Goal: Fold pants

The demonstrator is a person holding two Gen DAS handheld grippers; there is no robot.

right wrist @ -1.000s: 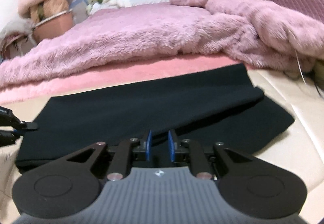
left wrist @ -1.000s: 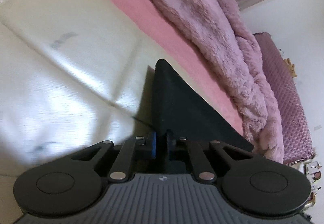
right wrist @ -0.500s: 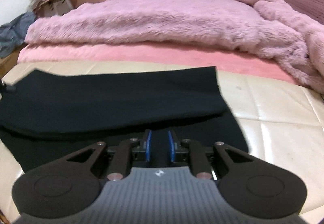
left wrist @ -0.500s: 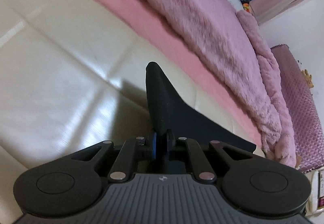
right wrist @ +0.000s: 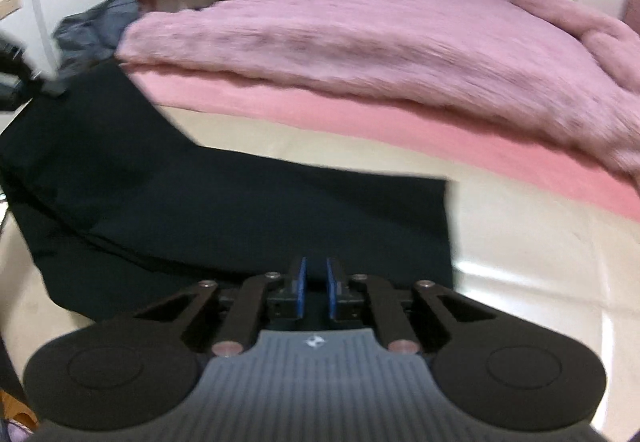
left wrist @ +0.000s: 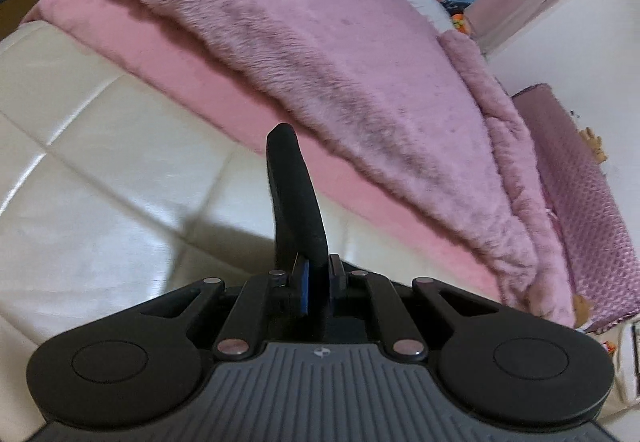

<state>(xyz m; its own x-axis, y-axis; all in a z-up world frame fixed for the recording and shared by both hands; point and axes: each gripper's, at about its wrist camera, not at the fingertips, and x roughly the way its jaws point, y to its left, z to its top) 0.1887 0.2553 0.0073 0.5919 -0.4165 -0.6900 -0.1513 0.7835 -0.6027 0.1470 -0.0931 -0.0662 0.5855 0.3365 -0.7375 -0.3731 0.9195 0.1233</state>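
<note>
Cream mattress point(left wrist: 100, 170) below; both jaws pinch the black pants point(right wrist: 240, 210).

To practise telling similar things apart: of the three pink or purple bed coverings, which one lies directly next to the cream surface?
The smooth pink sheet. It borders the cream surface, while the furry pink blanket lies over it and the quilted purple cover sits farther off.

Left gripper point(left wrist: 316, 284) pinched on cloth, angled downward, right gripper point(right wrist: 314, 284) closing
</note>
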